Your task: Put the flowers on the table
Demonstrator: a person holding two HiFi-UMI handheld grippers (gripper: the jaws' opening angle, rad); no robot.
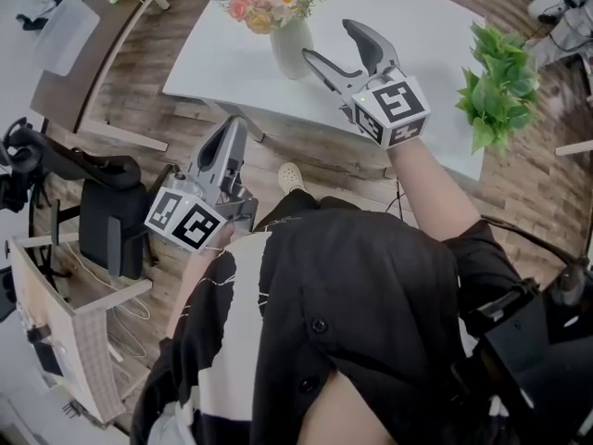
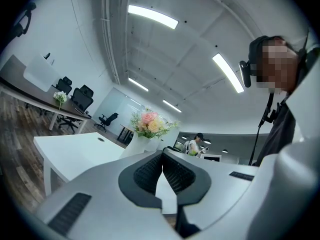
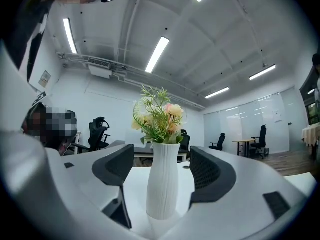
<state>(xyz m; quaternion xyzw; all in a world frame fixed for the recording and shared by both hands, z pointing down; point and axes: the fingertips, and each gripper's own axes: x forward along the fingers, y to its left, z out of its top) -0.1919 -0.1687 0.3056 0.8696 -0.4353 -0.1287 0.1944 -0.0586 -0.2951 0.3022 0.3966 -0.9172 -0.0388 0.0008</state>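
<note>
Vase (image 1: 291,46) on table (image 1: 408,26); right gripper (image 1: 339,46) beside

white vase (image 3: 162,184) with flowers (image 3: 159,115) between spread jaws, untouched.

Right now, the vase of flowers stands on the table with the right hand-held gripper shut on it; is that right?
Not quite: the right hand-held gripper is open, jaws clear of the vase on both sides, as the right gripper view shows. The vase is on the table.
</note>
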